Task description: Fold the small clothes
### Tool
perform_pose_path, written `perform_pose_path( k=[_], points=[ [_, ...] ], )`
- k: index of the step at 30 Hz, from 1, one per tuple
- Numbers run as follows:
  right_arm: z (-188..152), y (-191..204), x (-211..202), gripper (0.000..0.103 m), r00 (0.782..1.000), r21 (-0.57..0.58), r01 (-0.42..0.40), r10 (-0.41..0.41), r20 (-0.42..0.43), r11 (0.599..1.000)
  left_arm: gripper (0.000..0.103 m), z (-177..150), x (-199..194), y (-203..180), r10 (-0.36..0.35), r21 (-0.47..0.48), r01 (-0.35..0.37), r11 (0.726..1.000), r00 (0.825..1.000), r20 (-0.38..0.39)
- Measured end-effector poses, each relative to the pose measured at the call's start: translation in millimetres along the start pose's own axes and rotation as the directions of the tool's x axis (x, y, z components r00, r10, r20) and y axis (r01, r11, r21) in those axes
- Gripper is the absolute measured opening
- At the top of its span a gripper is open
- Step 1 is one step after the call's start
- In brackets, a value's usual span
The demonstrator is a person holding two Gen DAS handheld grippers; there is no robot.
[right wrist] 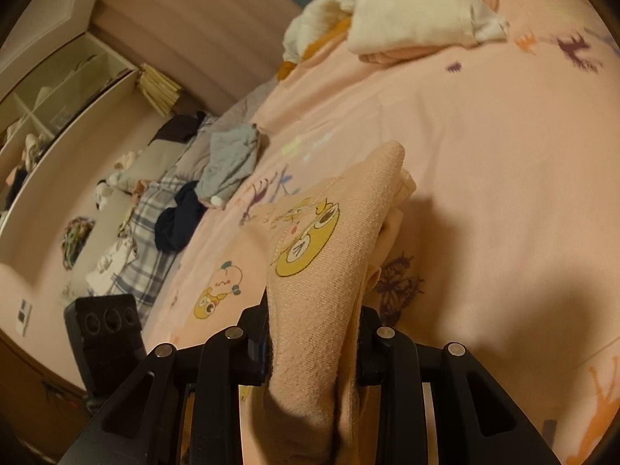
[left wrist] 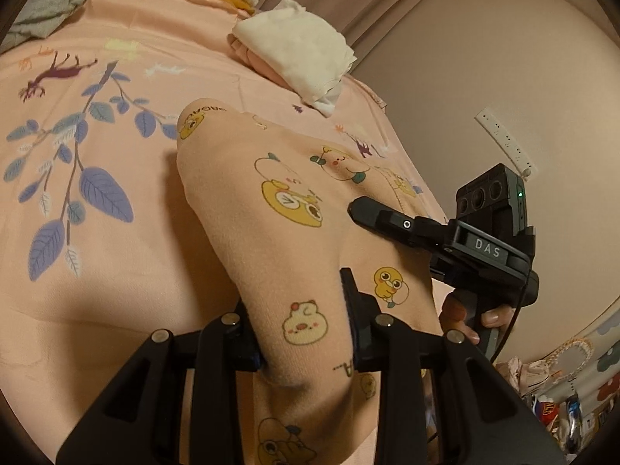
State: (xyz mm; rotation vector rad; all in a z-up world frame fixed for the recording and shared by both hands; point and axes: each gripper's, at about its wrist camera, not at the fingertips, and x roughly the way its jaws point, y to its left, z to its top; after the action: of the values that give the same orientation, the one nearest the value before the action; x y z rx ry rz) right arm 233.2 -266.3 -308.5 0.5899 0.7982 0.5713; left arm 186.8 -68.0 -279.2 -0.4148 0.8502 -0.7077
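Folding is mid-lift: left gripper (left wrist: pixel 306 333) and right gripper (right wrist: pixel 314 343) fingers, narrowly parted, each pinch the peach printed garment (left wrist: pixel 279 201), next carrying it over the bed (left wrist: pixel 116 271) beyond the fingers.

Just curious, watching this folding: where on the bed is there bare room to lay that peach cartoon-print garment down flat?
The widest bare patch of pink bedsheet lies between the held cartoon-print garment and the folded white clothes. The leaf-print stretch also looks free. The side with the grey garment, dark garment and plaid fabric is crowded.
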Motion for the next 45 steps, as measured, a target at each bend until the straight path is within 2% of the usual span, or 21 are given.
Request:
perform_pose_path(
  k=[3, 6, 10, 17, 21, 25, 33, 37, 45],
  points=[
    [0, 6, -1, 0.032, 1.000, -0.016, -0.003, 0.003, 0.012, 1.000, 0.030, -1, -2, -5, 0.018, 0.036, -0.019, 0.999, 1.000, 0.015],
    [1, 8, -1, 0.032, 1.000, -0.007, -0.004, 0.004, 0.015, 1.000, 0.030, 0, -3, -3, -0.001, 0.018, 0.001, 1.000, 1.000, 0.016],
    [2, 13, -2, 0.032, 1.000, -0.020, -0.010, 0.010, 0.019, 1.000, 0.030, 0, -9, -7, 0.008, 0.038, -0.009, 0.999, 0.999, 0.032],
    [6, 34, -12, 0.032, 0.998, -0.061, -0.036, 0.039, 0.045, 0.997, 0.030, 3, -32, -15, -0.022, 0.044, 0.019, 0.999, 0.998, 0.064],
    [12, 52, -9, 0.031, 1.000, -0.086, -0.013, 0.015, 0.024, 0.996, 0.030, 10, -45, -21, 0.009, 0.060, -0.012, 0.998, 0.998, 0.055],
    [21, 76, -9, 0.031, 0.999, -0.117, -0.026, 0.030, 0.030, 0.993, 0.030, 23, -72, -22, -0.002, 0.035, -0.001, 0.999, 0.996, 0.089],
    [30, 133, -29, 0.031, 0.996, -0.183, -0.059, 0.069, 0.053, 0.981, 0.030, 31, -135, -41, 0.005, 0.066, -0.016, 0.998, 0.986, 0.165],
    [32, 155, -42, 0.031, 0.994, -0.206, -0.064, 0.080, 0.070, 0.976, 0.030, 35, -164, -53, -0.013, 0.054, 0.003, 0.999, 0.981, 0.191],
    [34, 192, -56, 0.031, 0.990, -0.257, -0.083, 0.109, 0.088, 0.963, 0.030, 34, -209, -77, 0.025, 0.105, -0.054, 0.993, 0.967, 0.254]
  ],
)
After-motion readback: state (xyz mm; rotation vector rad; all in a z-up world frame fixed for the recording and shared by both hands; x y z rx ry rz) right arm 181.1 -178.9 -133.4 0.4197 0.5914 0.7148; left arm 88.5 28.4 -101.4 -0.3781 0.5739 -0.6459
